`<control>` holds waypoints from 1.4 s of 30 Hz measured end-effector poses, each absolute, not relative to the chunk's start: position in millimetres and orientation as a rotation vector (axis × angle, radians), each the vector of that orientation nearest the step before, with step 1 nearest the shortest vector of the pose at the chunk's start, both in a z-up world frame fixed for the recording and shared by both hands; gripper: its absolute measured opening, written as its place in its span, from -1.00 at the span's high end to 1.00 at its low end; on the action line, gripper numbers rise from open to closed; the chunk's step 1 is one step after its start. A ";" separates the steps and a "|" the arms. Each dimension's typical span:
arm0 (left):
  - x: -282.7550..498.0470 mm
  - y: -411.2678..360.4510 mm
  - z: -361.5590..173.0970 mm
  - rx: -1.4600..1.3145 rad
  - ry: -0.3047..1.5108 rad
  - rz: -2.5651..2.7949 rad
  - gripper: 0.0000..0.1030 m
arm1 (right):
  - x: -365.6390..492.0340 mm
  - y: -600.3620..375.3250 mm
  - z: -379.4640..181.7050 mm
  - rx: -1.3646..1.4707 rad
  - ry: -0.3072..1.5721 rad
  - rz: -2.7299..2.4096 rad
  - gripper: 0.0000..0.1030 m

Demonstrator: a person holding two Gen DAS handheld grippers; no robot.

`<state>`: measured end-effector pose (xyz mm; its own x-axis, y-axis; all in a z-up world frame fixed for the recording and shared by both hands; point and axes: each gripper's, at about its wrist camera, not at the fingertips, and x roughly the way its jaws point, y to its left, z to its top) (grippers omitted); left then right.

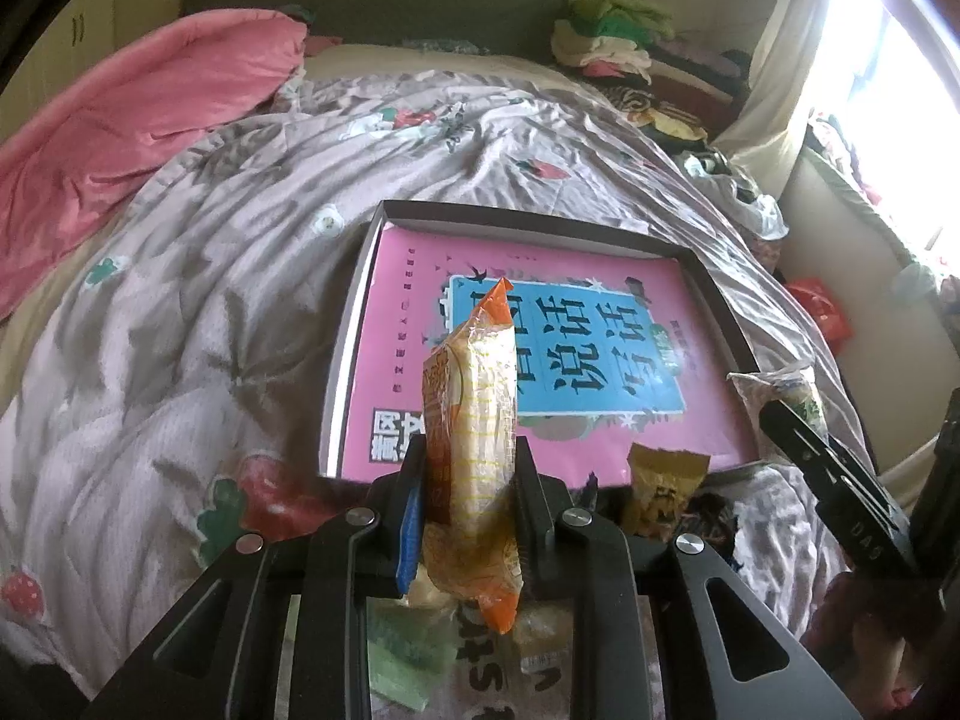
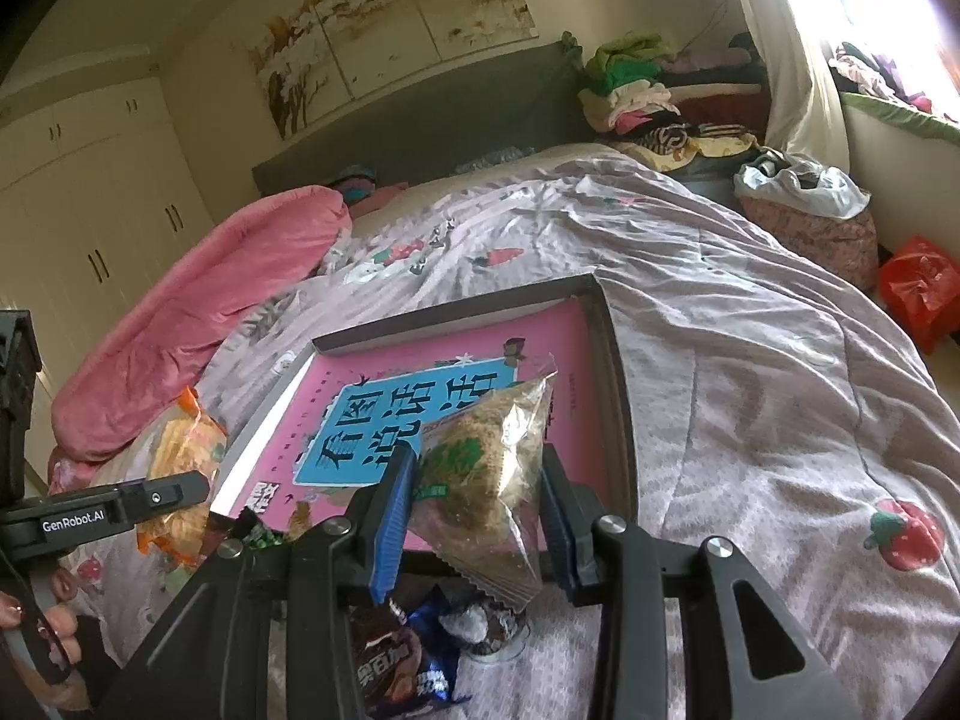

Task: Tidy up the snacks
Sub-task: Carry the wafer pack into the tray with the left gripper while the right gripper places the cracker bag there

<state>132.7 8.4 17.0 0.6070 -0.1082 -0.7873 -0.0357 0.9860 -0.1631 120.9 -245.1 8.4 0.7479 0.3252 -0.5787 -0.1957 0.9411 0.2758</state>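
My left gripper (image 1: 471, 480) is shut on an orange snack packet (image 1: 474, 414), held upright just before the near edge of a shallow dark box (image 1: 528, 219) lined with a pink book (image 1: 408, 276). My right gripper (image 2: 480, 492) is shut on a clear packet of brown-green snack (image 2: 489, 462), held over the box's near edge (image 2: 618, 372). In the left wrist view the right gripper (image 1: 840, 474) shows at the right with its packet (image 1: 780, 387). In the right wrist view the left gripper (image 2: 120, 510) and orange packet (image 2: 180, 450) show at the left.
Loose snacks lie on the quilt (image 1: 180, 330) below the grippers: a yellow-brown packet (image 1: 660, 486), a green one (image 1: 408, 654), dark chocolate packets (image 2: 396, 660). A pink blanket (image 1: 120, 120) lies far left. Clothes (image 1: 612, 36) pile at the headboard. A red bag (image 2: 918, 288) sits on the floor.
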 end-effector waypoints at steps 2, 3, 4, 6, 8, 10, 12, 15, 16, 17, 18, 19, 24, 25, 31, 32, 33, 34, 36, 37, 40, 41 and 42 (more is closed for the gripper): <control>136.9 7.9 16.3 -0.166 0.922 -0.039 0.50 | 125.2 -244.7 6.0 0.203 0.674 0.291 0.22; 139.3 8.3 15.5 -0.168 0.924 -0.037 0.50 | 127.2 -243.9 4.9 0.202 0.676 0.290 0.22; 141.7 8.4 14.7 -0.168 0.926 -0.035 0.50 | 129.8 -243.6 3.7 0.203 0.679 0.293 0.22; 145.4 8.1 13.4 -0.167 0.929 -0.032 0.50 | 133.5 -243.6 0.9 0.204 0.686 0.293 0.22; 150.5 8.0 11.9 -0.168 0.929 -0.033 0.50 | 138.5 -243.0 -2.0 0.202 0.695 0.296 0.22; 154.8 7.0 10.5 -0.169 0.928 -0.036 0.50 | 143.1 -242.4 -6.8 0.200 0.709 0.294 0.22; 159.4 5.7 9.0 -0.172 0.930 -0.045 0.50 | 147.0 -241.8 -10.5 0.199 0.723 0.293 0.22; 165.2 2.9 5.8 -0.174 0.930 -0.061 0.50 | 151.3 -241.2 -16.4 0.194 0.742 0.293 0.22; 167.2 2.1 4.5 -0.173 0.932 -0.062 0.50 | 152.3 -240.9 -18.1 0.190 0.746 0.293 0.22; 169.4 2.0 3.1 -0.171 0.931 -0.061 0.51 | 152.9 -239.7 -18.8 0.186 0.744 0.293 0.22; 171.2 1.6 1.7 -0.169 0.934 -0.059 0.51 | 154.0 -238.4 -19.9 0.178 0.749 0.293 0.22; 173.3 1.2 0.0 -0.166 0.939 -0.059 0.51 | 153.8 -237.4 -20.5 0.172 0.748 0.293 0.22; 182.6 2.4 -8.3 -0.170 0.955 -0.045 0.51 | 154.2 -235.2 -22.2 0.155 0.745 0.301 0.16; 183.3 3.1 -9.2 -0.171 0.956 -0.045 0.51 | 153.9 -235.1 -22.1 0.153 0.742 0.301 0.16; 182.1 5.4 -9.3 -0.184 0.953 -0.048 0.51 | 153.3 -238.0 -19.5 0.172 0.730 0.302 0.16; 181.9 5.9 -8.9 -0.188 0.953 -0.051 0.51 | 153.0 -238.0 -19.0 0.174 0.730 0.300 0.16; 181.4 6.4 -8.4 -0.192 0.952 -0.053 0.51 | 152.9 -238.9 -18.7 0.177 0.730 0.298 0.15; 180.5 7.0 -7.5 -0.196 0.947 -0.057 0.51 | 152.6 -240.5 -18.1 0.184 0.729 0.296 0.15; 179.6 8.0 -6.4 -0.195 0.943 -0.057 0.51 | 151.5 -242.1 -16.3 0.189 0.720 0.290 0.14; 179.2 8.7 -5.9 -0.197 0.942 -0.058 0.51 | 151.1 -243.8 -15.2 0.196 0.716 0.290 0.13; 177.6 10.8 -4.2 -0.212 0.938 -0.063 0.51 | 150.2 -246.3 -12.4 0.207 0.707 0.289 0.08; 176.7 11.5 -3.1 -0.215 0.934 -0.064 0.50 | 150.4 -247.2 -11.4 0.209 0.705 0.289 0.07; 175.6 12.4 -1.7 -0.219 0.929 -0.066 0.50 | 149.3 -247.1 -10.7 0.212 0.703 0.291 0.05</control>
